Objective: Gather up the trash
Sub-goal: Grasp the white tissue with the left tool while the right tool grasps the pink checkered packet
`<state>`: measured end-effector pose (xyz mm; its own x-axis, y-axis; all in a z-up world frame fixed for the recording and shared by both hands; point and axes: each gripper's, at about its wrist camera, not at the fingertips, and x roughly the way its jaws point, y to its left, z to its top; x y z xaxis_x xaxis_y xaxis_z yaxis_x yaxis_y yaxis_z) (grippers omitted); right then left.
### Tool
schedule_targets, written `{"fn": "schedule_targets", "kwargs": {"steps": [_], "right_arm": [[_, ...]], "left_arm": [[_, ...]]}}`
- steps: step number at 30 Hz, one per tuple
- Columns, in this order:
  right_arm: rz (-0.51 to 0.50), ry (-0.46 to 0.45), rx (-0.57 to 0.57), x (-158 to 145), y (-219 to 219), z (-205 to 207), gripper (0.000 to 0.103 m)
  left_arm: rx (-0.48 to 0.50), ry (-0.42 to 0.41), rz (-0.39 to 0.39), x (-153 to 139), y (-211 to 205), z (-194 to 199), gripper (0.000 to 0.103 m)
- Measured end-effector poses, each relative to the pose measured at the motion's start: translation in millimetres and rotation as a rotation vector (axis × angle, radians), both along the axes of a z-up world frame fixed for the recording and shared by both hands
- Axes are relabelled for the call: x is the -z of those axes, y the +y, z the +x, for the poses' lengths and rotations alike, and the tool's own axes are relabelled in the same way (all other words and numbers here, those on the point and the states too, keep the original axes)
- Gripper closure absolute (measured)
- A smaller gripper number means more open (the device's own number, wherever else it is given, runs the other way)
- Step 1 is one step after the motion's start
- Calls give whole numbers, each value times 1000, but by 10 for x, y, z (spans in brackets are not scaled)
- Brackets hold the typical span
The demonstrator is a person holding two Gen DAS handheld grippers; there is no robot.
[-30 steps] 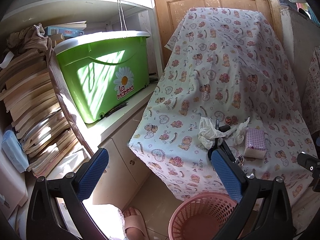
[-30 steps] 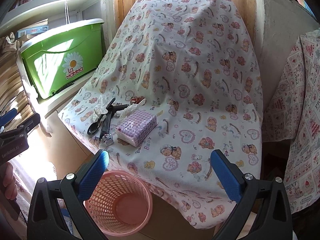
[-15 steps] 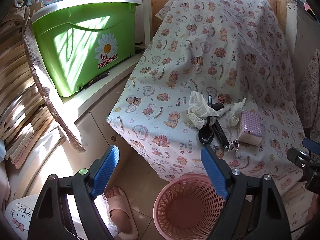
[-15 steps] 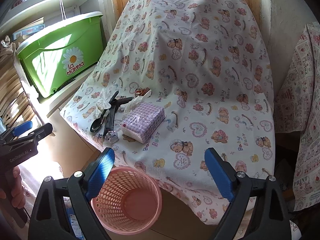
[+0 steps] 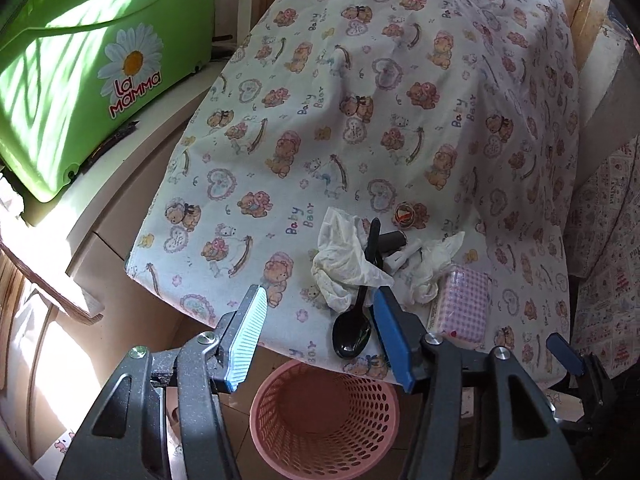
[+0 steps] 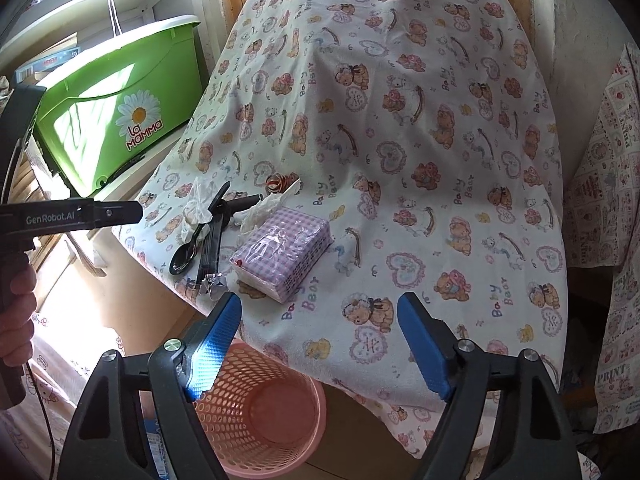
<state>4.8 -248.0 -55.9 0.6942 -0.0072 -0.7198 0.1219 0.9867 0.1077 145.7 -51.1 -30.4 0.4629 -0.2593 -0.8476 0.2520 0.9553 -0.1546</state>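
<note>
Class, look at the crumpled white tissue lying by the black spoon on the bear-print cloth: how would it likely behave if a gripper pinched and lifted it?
The crumpled white tissue looks thin and creased, so it would probably squash flat and hang limp. It partly overlaps the black spoon, so lifting it might nudge that.

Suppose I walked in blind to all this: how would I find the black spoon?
Start at the table draped in a teddy-bear cloth, then go to its near edge above the pink mesh basket. There, in a small pile beside a crumpled white tissue, lies the black plastic spoon, its glossy bowl nearest the edge, the only rounded black piece.
</note>
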Motion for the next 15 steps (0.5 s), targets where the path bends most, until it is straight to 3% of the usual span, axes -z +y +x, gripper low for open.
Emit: {"fn": "schedule_targets", "kwargs": {"steps": [7, 8, 11, 13, 15], "right_arm": [[-22, 11, 31, 35, -87, 84, 21], [-24, 11, 36, 36, -100, 92, 21], [-21, 15, 44, 41, -133, 106, 21], [-19, 17, 40, 36, -137, 112, 21], [-24, 7, 40, 15, -137, 106, 21]], "left_arm": [[-54, 194, -27, 331, -215, 626, 60], [-64, 215, -23, 376, -236, 676, 65], [-97, 265, -61, 451, -233, 768, 100], [-93, 255, -91, 413, -221, 783, 100], [-86, 211, -71, 320, -222, 776, 101]]}}
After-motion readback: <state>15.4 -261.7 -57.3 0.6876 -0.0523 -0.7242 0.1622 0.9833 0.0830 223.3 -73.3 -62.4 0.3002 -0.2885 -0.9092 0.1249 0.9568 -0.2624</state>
